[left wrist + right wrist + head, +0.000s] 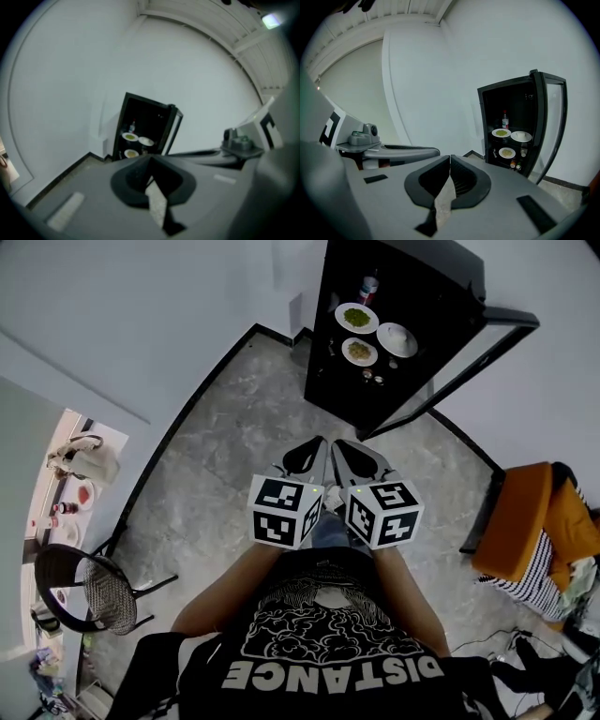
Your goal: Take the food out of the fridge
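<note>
The person's black T-shirt (323,638) is carrying the only legible word: "DISTANCE", in large pale capitals across the chest. It is reading upside down in the head view, just under a pale line drawing. A label is showing on the bottle (368,287) at the back of the fridge's (441,306) upper shelf, but its print is coming out too small to read.

Plates of food (357,318) on fridge shelves (427,306)

Surroundings, head view
Black mesh chair (103,594) at 8 o'clock; orange garment (520,517) over striped fabric (525,579) at 3 o'clock; grey marble floor (234,456) between; cables (492,645) at 4 o'clock.
</note>
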### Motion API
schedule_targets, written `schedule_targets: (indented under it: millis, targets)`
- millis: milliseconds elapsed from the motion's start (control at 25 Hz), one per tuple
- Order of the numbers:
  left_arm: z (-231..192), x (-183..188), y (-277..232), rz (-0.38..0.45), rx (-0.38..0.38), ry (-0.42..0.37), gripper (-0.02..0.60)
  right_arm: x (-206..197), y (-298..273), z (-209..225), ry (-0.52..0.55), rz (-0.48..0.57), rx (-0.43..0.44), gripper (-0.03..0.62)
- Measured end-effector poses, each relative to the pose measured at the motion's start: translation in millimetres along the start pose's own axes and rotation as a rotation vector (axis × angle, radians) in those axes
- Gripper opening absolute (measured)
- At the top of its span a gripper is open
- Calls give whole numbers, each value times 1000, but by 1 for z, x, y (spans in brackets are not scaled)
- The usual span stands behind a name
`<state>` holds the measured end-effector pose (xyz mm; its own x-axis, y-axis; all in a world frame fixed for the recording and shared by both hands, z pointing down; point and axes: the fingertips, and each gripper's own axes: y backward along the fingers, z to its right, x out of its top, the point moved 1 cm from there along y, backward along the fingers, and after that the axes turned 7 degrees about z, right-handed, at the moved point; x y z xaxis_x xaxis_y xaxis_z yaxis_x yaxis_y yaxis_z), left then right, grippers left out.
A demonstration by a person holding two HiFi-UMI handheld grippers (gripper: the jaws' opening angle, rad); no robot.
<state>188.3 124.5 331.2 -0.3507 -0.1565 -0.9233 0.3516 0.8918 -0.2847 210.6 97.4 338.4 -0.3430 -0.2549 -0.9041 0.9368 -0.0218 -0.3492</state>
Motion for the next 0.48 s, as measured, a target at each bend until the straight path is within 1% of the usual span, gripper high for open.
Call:
schedule_targets:
  millis: [240,480]
  targets:
    - [-16,7,-42,-18,21,-18,0,11,-35,32,-26,13,19,3]
    - [-28,30,-101,-36,26,-48,0,37,-72,80,-47,26,26,3]
